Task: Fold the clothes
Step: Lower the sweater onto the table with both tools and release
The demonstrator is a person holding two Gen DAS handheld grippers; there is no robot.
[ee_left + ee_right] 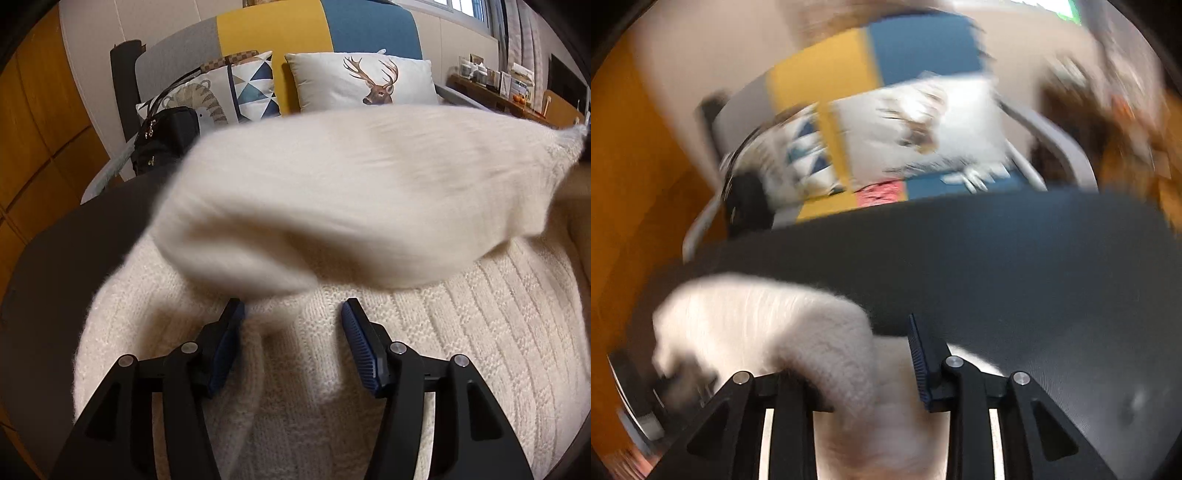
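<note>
The cream knitted sweater (424,332) lies spread over the dark bench (74,258), its fuzzy left edge stopping short of the bench's left rim, so a dark strip of bare surface stays free there. In the left wrist view the left gripper (291,314) hangs low over the knit with its blue-padded fingers (360,339) apart, nothing pinched between them, only flat fabric below. Across the upper middle of that view a blurred sleeve (351,192) of the same sweater sweeps through the air, running up to the right rim of the picture where it meets something dark. Beyond the bench stand a black bag (166,140), a deer cushion (362,81) and a grey, yellow and blue sofa back (269,33). The right wrist view is heavily smeared but shows what the other does not: a broad stretch of bare bench (1015,266) ahead and to the right, and a fuzzy white bundle of sweater (768,325) draped over the left finger of the right gripper (857,354) and falling between the fingers. The right-hand pad (919,362) stands clear of the fabric; whether the hidden left one presses on it I cannot tell. A pink patch (879,194) shows on the sofa seat.
</note>
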